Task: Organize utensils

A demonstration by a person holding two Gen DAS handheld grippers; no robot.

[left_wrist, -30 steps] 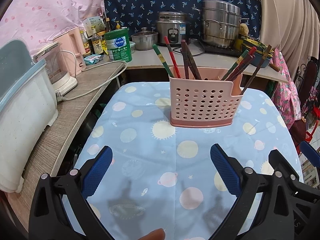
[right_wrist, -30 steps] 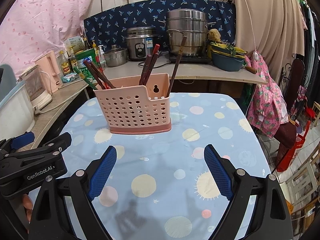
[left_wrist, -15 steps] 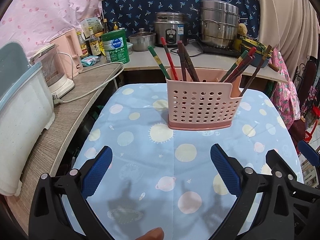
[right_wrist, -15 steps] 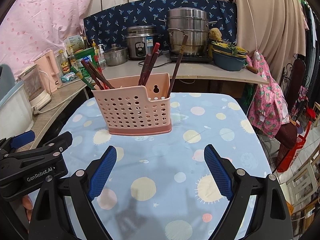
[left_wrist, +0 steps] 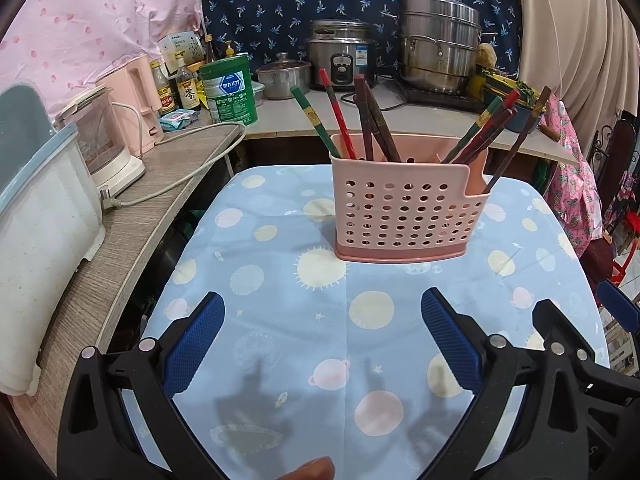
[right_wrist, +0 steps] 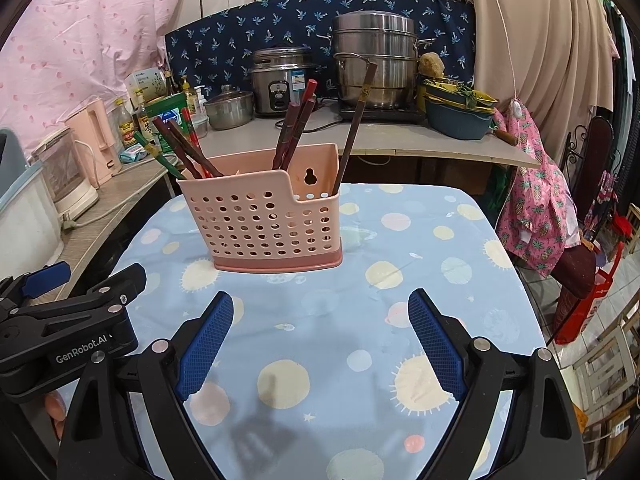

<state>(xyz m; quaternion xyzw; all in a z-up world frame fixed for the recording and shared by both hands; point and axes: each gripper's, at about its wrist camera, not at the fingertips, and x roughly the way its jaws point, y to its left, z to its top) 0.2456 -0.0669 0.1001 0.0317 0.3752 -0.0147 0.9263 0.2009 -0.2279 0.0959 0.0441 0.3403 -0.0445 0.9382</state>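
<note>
Over tablecloth (left_wrist: 280, 340), both hands' jaws agape.

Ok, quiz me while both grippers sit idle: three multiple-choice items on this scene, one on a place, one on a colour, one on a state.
1. Where does the pink perforated plastic utensil holder stand?
A. on the blue planet-print tablecloth
B. on the grey counter
C. in a gripper

2. What colour are the pads on the fingers of the right gripper?
A. red
B. blue
C. green

3. What state is the left gripper in?
A. shut on a chopstick
B. shut, empty
C. open, empty

Answers: 1 A, its base rests on the cloth. 2 B, both pads show blue. 3 C, bare cloth shows between its spread fingers.
</note>
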